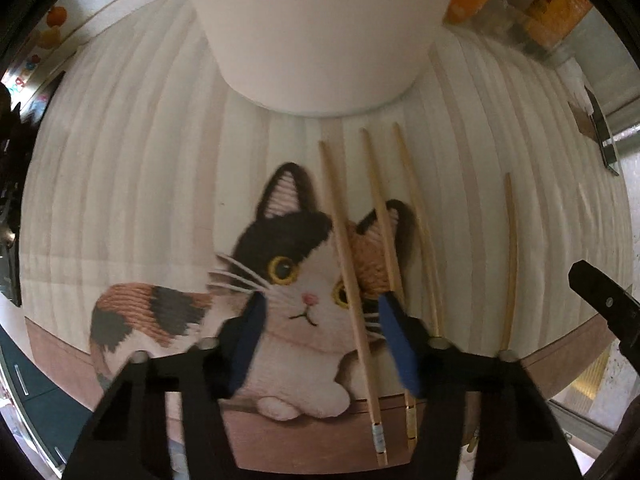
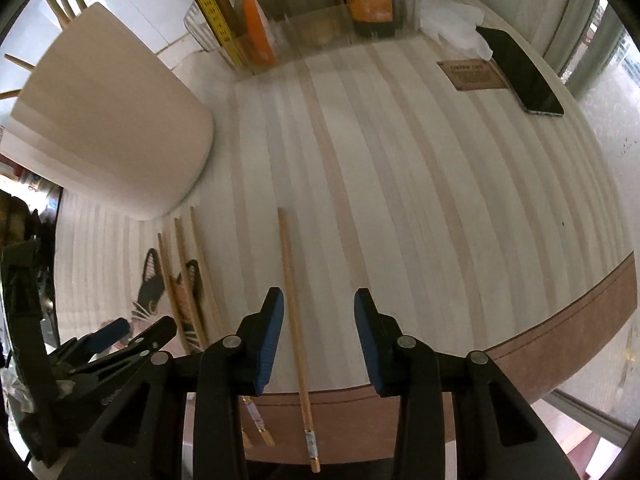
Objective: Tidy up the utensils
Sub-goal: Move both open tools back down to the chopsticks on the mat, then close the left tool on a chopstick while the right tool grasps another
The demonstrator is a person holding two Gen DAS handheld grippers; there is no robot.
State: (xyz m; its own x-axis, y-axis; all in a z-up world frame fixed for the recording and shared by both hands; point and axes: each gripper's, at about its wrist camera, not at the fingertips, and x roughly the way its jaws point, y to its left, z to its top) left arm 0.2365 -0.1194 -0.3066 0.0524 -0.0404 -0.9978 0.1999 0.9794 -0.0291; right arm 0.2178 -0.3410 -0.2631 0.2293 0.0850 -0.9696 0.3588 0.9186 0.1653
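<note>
Jaws of both grippers stand apart, each straddling a chopstick lying lengthwise.

Both wrist views downward (shared chopsticks)

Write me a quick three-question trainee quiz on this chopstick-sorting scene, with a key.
1. True or false: a single chopstick lies between the open fingers of the right claw, apart from the others.
2. How many chopsticks lie flat on the cat placemat? A two, B four, C six.
3. Which tall container by the placemat already has sticks poking out of its top?
Key: 1 true; 2 B; 3 the white holder.
</note>
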